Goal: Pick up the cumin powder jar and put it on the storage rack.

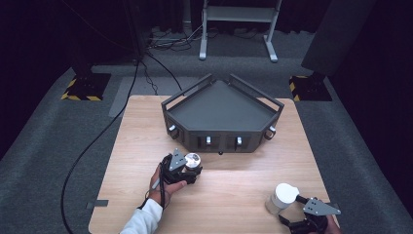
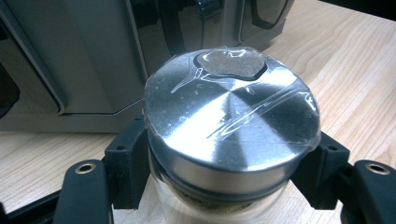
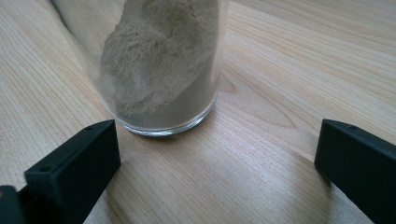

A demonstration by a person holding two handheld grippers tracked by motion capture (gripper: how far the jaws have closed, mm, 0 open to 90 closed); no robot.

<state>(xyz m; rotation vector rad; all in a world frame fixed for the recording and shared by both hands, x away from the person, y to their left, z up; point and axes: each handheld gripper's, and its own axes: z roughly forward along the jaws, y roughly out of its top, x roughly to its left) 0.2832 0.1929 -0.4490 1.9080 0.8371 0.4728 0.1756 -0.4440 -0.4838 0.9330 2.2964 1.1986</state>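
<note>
A glass jar (image 1: 193, 159) with a shiny metal lid stands left of the table's middle, just in front of the dark grey rack (image 1: 221, 132). My left gripper (image 1: 192, 166) is shut on it. In the left gripper view the black pads (image 2: 125, 161) press on the jar (image 2: 229, 116) from both sides just under the film-covered lid. At the front right, a white-lidded jar (image 1: 282, 197) of beige powder stands upright on the wood. My right gripper (image 1: 292, 210) sits right behind it, open. In the right gripper view the jar (image 3: 163, 60) stands beyond the wide-spread jaws of that gripper (image 3: 217, 154), untouched.
The angular rack has a flat top tray and front slots with several small jars (image 1: 208, 140) in them. It fills the table's far half and looms close behind the held jar (image 2: 70, 70). Bare wood (image 1: 234, 187) lies between the two grippers. Cables (image 1: 92, 141) trail over the floor at the left.
</note>
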